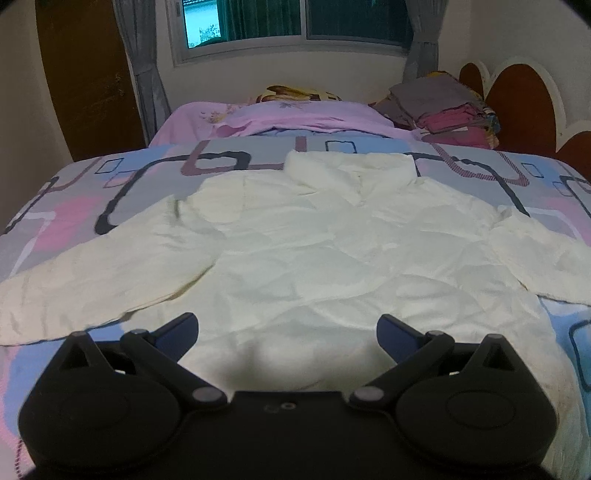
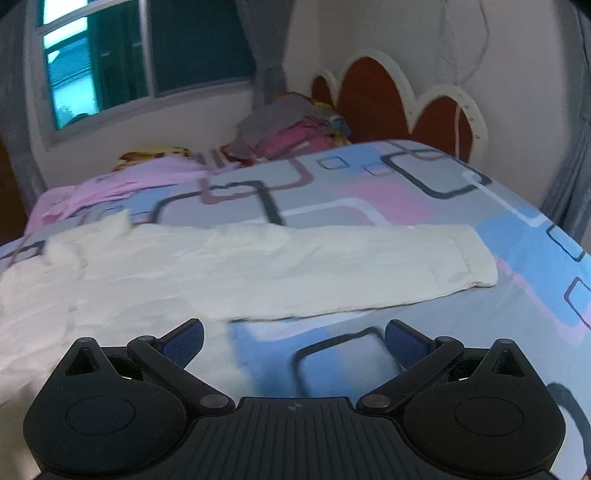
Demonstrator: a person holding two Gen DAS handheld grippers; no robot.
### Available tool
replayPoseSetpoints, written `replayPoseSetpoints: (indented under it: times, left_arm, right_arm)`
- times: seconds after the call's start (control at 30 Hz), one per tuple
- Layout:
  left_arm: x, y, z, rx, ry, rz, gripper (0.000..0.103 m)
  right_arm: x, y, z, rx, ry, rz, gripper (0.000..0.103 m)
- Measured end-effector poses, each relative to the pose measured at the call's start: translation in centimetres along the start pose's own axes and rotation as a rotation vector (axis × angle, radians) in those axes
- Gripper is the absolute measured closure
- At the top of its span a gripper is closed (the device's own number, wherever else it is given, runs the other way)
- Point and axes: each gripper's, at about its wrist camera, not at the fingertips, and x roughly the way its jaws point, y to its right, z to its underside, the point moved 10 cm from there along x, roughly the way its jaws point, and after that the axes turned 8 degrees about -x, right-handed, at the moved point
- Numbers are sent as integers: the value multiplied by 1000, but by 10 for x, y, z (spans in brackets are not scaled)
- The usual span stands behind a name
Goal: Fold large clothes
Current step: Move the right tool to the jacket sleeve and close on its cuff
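Observation:
A large cream long-sleeved top (image 1: 314, 243) lies spread flat on the bed, collar toward the window, both sleeves stretched out sideways. My left gripper (image 1: 287, 328) hovers open over the garment's lower hem, nothing between its blue-padded fingers. In the right wrist view the right sleeve (image 2: 295, 266) runs across the bedspread to its cuff (image 2: 472, 258). My right gripper (image 2: 293, 338) is open just below that sleeve, over bare bedspread at the garment's right side, holding nothing.
The bed carries a patterned blue, pink and grey bedspread (image 1: 110, 192). A pink blanket (image 1: 280, 120) and a stack of folded clothes (image 1: 443, 107) sit at the far end. A brown scalloped headboard (image 2: 388, 96) stands right, a window (image 1: 295, 22) behind.

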Motion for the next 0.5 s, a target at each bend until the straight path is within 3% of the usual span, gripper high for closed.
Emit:
replayPoseSetpoints:
  times: [0.27, 0.5]
  left_arm:
    - [30, 44, -7, 30, -1, 1, 2]
    - [45, 58, -8, 52, -21, -23, 3]
  right_arm:
    - [65, 97, 3, 130, -75, 73, 0]
    - [106, 162, 13, 259, -130, 140, 1]
